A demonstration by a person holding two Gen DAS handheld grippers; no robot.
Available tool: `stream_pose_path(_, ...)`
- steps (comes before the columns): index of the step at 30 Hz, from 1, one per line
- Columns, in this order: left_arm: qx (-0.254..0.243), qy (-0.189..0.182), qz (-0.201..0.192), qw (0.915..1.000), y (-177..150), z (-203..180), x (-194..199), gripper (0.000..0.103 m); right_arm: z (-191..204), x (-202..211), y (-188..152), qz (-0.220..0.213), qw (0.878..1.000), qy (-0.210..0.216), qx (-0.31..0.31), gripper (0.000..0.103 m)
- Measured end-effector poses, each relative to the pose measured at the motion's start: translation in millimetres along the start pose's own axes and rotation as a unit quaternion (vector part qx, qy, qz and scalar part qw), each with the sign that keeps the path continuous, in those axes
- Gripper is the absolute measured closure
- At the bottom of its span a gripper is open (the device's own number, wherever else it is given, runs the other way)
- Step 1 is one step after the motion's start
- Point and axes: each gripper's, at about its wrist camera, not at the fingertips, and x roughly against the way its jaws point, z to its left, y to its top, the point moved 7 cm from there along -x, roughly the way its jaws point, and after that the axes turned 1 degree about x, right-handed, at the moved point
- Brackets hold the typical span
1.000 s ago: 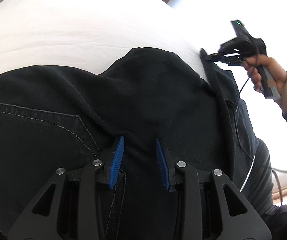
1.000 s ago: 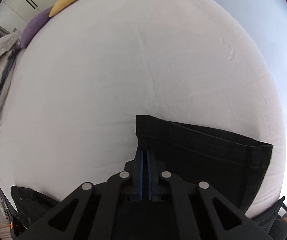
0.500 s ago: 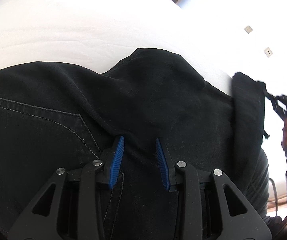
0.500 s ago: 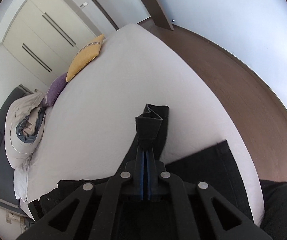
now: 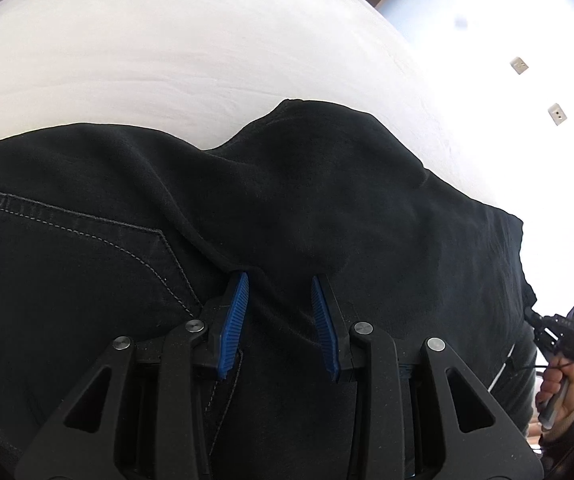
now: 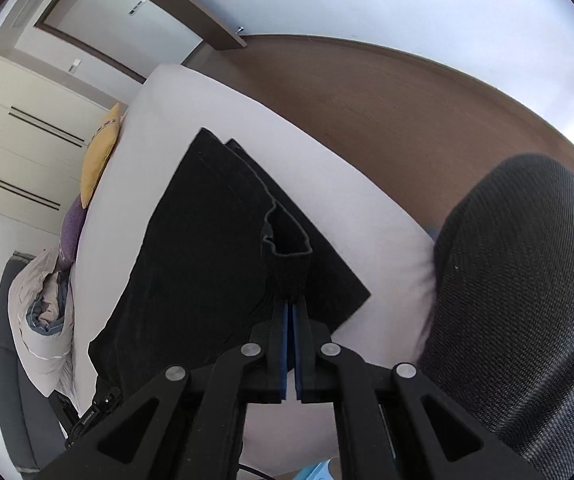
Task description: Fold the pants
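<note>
Black pants (image 5: 287, 208) lie spread on a white bed (image 5: 167, 48). My left gripper (image 5: 279, 284) is open, its blue pads resting on the seat of the pants beside a stitched back pocket (image 5: 87, 264). My right gripper (image 6: 290, 304) is shut on the hem of a pant leg (image 6: 287, 256) and holds it lifted above the rest of the pants (image 6: 207, 240). The right gripper also shows in the left wrist view (image 5: 535, 316) at the far right edge, with the leg cloth hanging from it.
A yellow pillow (image 6: 101, 156), a purple pillow (image 6: 71, 224) and a bundled duvet (image 6: 43, 312) lie at the head of the bed. Brown floor (image 6: 367, 96) runs beside the bed. A dark knitted sleeve (image 6: 527, 300) fills the right of the right wrist view.
My right gripper has carried the pant leg hem up and back along the pants, toward the waist end. The left gripper has stayed open on the seat.
</note>
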Motion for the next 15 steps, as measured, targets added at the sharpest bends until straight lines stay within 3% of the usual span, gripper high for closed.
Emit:
stream_pose_path(6, 0.008, 0.023, -0.003, 0.9997, 0, -6, -6, 0.07, -5, 7, -1, 0.0, 1.0, 0.013, 0.006, 0.1)
stream_pose_path(15, 0.005, 0.041, -0.001, 0.9991, 3, -24, -11, 0.07, -40, 18, 1, -0.002, 0.999, -0.006, -0.032, 0.102)
